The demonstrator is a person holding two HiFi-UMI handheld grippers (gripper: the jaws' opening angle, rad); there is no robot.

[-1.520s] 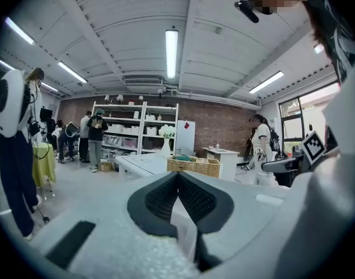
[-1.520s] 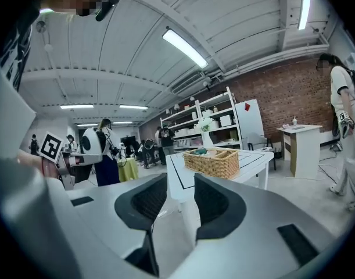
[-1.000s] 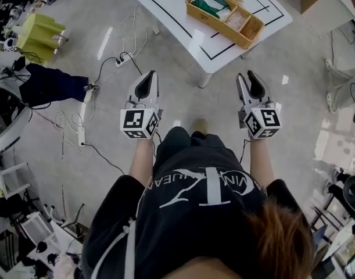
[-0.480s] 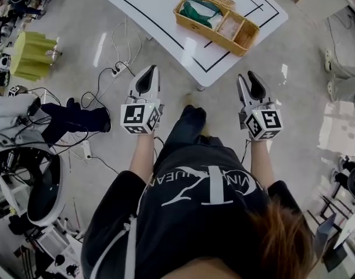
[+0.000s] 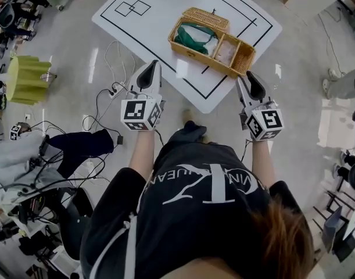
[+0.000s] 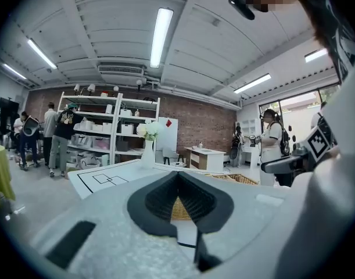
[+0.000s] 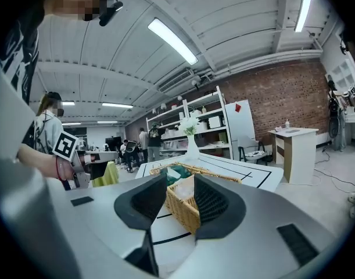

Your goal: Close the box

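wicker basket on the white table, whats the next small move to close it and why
Probably step closer to the white table: the left gripper and right gripper hang short of the wicker basket, both empty, and its lid seems open at the far side.

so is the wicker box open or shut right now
Open. The head view looks straight into the wicker box, green fabric showing inside, its lid swung back.
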